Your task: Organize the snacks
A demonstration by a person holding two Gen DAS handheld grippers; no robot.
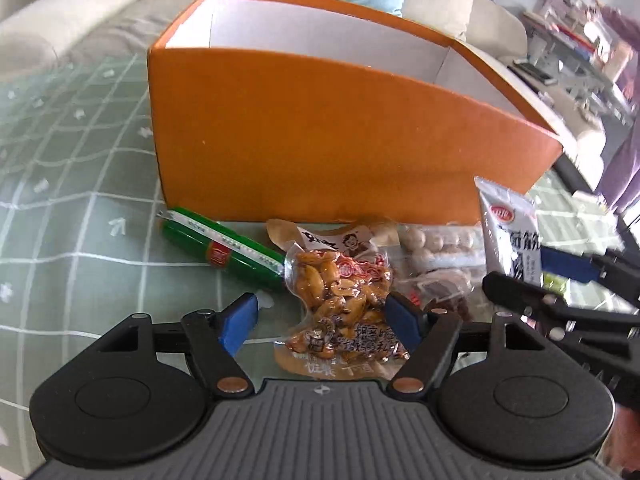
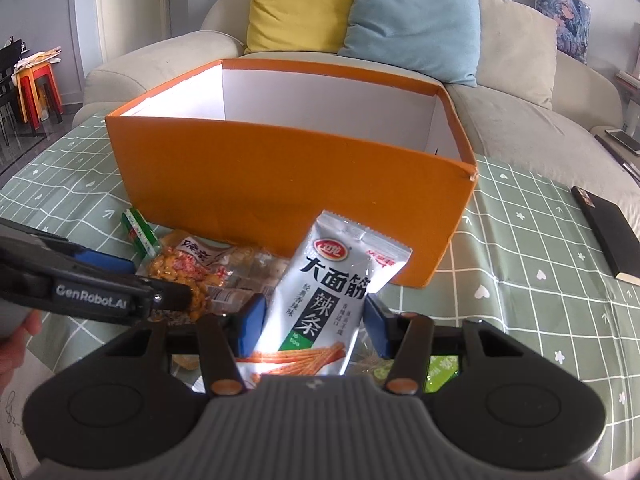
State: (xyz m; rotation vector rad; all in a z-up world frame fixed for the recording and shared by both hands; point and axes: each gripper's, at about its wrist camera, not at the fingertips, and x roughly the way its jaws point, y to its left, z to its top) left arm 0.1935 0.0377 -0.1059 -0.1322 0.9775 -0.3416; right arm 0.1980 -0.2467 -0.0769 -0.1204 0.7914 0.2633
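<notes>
The right claw [image 2: 314, 326] held a shiny silver snack bag [image 2: 324, 292] with big black letters, standing up between its blue pads. The left claw [image 1: 320, 322] was wide open around a clear bag of brown peanuts [image 1: 340, 300]. A big orange cardboard box [image 2: 280, 176] sat just past both claws.

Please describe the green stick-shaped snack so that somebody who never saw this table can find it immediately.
Find the big orange box on the green checked tablecloth. Several snacks lie in a row along its near wall; the green sausage stick is at the left end, beside the clear peanut pack. It alone is a slim green tube, with a white strip and a red label.
</notes>
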